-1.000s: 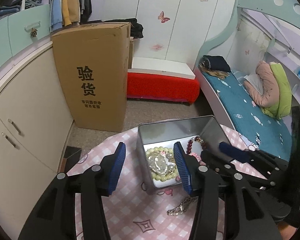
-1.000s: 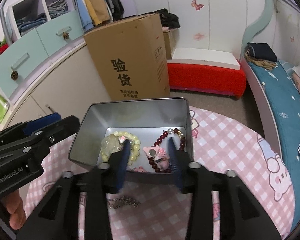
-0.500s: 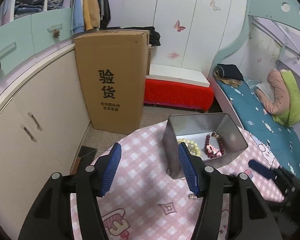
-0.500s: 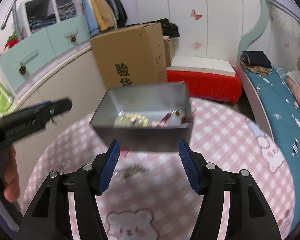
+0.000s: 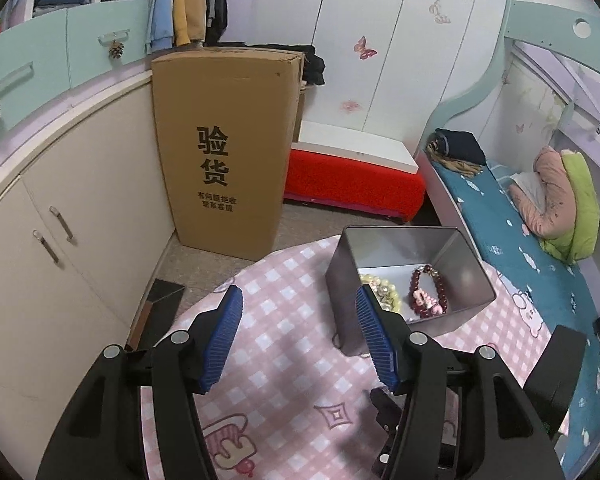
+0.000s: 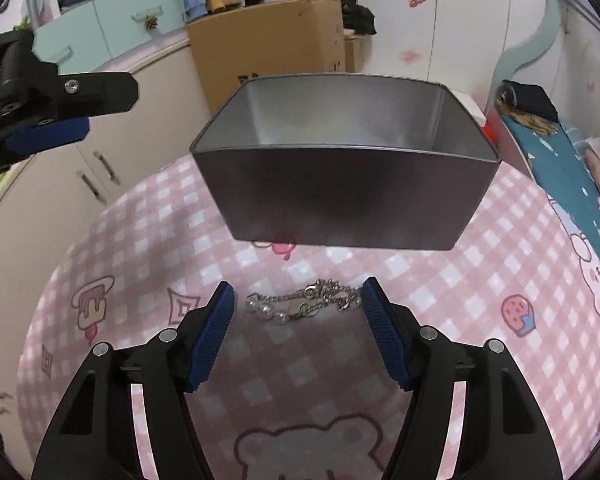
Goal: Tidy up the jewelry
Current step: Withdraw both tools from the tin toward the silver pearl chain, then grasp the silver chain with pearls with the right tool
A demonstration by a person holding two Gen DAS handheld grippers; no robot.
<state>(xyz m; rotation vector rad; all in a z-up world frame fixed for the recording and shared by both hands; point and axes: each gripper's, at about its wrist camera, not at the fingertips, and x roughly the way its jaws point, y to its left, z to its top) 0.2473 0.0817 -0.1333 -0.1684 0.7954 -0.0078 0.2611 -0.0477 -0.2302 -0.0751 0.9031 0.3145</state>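
We find the task partly done. The metal tin, right of centre in the left view, already holds a pale bead bracelet and a dark red bead bracelet. One silver chain lies on the desk, low centre of the right view, between the right gripper fingers, which are closing but not touching it. The left gripper fingers stand apart, empty.

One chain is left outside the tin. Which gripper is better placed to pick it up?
Right. The right gripper straddles the silver chain bracelet on the tablecloth, jaws closing around it without touching. The left gripper sits off beside the tin box, over bare cloth.
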